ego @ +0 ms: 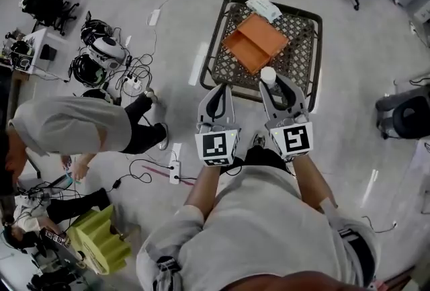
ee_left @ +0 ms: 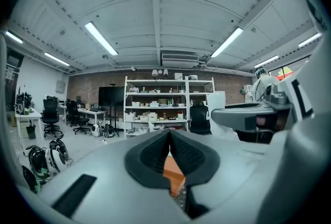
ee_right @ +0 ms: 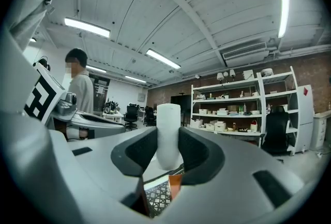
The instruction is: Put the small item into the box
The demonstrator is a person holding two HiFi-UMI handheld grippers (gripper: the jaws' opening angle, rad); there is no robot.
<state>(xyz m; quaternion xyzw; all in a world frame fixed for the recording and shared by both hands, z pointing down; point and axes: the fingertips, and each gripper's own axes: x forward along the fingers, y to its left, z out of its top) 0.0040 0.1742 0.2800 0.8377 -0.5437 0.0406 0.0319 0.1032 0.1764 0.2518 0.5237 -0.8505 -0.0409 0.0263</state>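
An open orange box (ego: 255,41) lies on a black mesh table (ego: 222,61) in the head view. My right gripper (ego: 276,83) hovers over the table's near edge, just short of the box. It is shut on a small white cylinder (ego: 268,74) that stands upright between the pads. In the right gripper view the cylinder (ee_right: 168,135) fills the gap between the jaws of the right gripper (ee_right: 168,151). My left gripper (ego: 218,89) hangs beside it to the left, shut with nothing in it. In the left gripper view the left gripper (ee_left: 169,146) has its pads meeting, and the orange box (ee_left: 174,176) shows below.
A white packet (ego: 263,7) lies at the table's far edge. A person (ego: 74,125) crouches on the floor at left among cables, a power strip (ego: 175,172) and headsets (ego: 101,48). A yellow-green object (ego: 101,239) sits at lower left. Office chairs stand around the edges of the room.
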